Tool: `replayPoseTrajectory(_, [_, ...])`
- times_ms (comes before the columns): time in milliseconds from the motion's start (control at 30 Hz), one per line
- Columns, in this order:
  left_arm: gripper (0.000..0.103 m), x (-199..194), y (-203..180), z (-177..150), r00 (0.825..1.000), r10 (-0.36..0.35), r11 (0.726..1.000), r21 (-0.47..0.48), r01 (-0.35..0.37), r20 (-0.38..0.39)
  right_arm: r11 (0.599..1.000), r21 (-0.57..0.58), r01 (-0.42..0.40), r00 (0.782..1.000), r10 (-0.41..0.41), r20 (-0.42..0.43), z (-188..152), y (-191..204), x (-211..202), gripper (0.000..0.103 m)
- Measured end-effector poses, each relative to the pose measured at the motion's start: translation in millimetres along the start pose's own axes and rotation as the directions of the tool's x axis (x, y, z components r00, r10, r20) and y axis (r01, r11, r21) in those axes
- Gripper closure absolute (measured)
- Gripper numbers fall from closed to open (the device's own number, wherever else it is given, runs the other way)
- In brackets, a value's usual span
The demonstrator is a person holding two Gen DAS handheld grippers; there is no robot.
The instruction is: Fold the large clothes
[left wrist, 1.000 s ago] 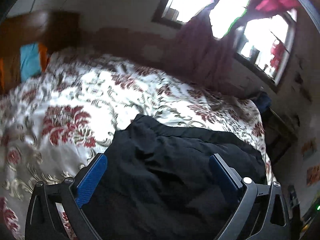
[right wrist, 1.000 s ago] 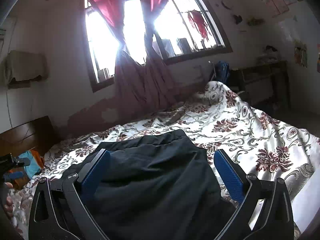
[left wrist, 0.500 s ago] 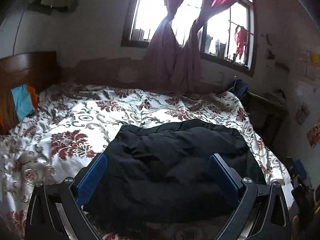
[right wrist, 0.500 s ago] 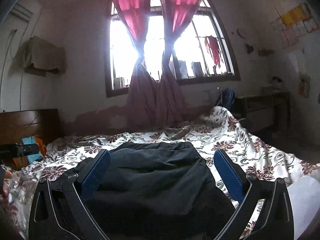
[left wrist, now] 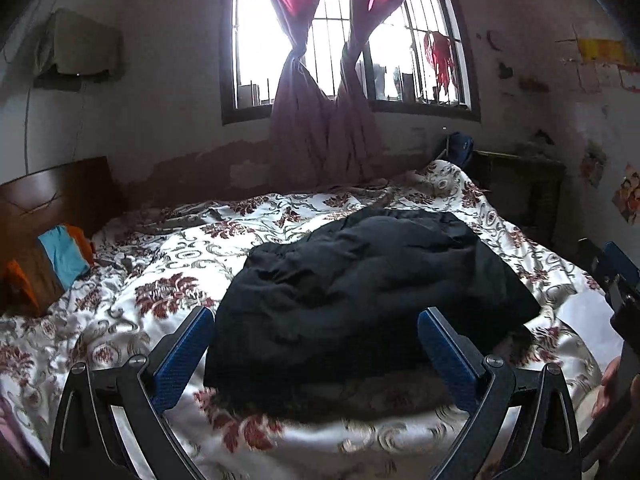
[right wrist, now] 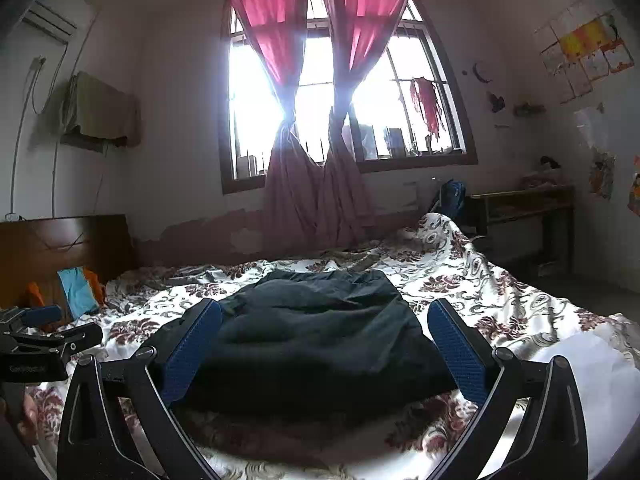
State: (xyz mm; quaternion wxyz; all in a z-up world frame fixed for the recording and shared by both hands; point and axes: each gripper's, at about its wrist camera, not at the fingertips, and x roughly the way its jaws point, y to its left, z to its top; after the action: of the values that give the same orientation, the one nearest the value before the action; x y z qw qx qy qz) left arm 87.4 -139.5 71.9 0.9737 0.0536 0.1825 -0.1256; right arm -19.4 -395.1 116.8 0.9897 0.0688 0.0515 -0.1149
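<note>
A black garment (left wrist: 360,292) lies folded in a thick, rumpled stack on the floral bedspread (left wrist: 160,272). It also shows in the right wrist view (right wrist: 320,336). My left gripper (left wrist: 316,344) is open and empty, held back from the garment's near edge. My right gripper (right wrist: 324,340) is open and empty, also short of the garment. The right gripper's blue tip shows at the right edge of the left wrist view (left wrist: 620,264). The left gripper shows at the left of the right wrist view (right wrist: 44,340).
A wooden headboard (left wrist: 52,200) with blue and orange cloth (left wrist: 60,256) stands at the left. A window with tied pink curtains (right wrist: 316,128) is behind the bed. A desk (right wrist: 520,216) and a blue bag (right wrist: 452,196) stand at the right wall.
Both grippers have pulled back and up from the garment. The views now take in the whole bed and window. The garment lies still.
</note>
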Motion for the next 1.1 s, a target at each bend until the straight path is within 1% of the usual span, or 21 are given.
replayPoseTrajectory(167, [0.0, -18, 10, -12, 1.0, -0.004, 0.999, -0.04, 0.005, 0.005, 1.0, -0.014, -0.008, 1.0, 0.007, -0.024, -4, 9, -19, 0.001])
replayPoseTrajectory(367, [0.0, -38, 23, -26, 0.999, 0.026, 0.998, -0.058, -0.025, 0.022, 0.999, -0.032, -0.036, 0.996, 0.033, -0.082, -17, 19, -34, 0.001])
replayPoseTrajectory(433, [0.0, -42, 26, -33, 0.999, 0.032, 0.997, -0.064, -0.031, 0.025, 0.998, -0.046, -0.042, 0.993, 0.037, -0.113, -23, 21, -35, 0.001])
replayPoseTrajectory(567, [0.0, -46, 28, -43, 0.999, 0.04, 0.998, -0.055, -0.039, 0.014, 0.997, -0.064, -0.046, 0.986, 0.035, -0.166, -37, 22, -35, 0.002])
replayPoseTrajectory(733, [0.0, -47, 28, -56, 0.999, 0.036, 0.998, -0.061, -0.035, 0.01, 0.996, -0.07, -0.047, 0.984, 0.034, -0.178, -42, 20, -32, 0.001])
replayPoseTrajectory(967, [0.0, -43, 31, -70, 1.0, 0.031, 0.997, -0.073, -0.031, -0.004, 0.995, -0.09, -0.042, 0.97, 0.019, -0.242, -54, 24, -20, 0.002])
replayPoseTrajectory(1100, [0.0, -39, 31, -75, 0.999, 0.038, 0.997, -0.066, -0.039, -0.019, 0.996, -0.08, -0.037, 0.967, 0.016, -0.253, -56, 24, -18, 0.002])
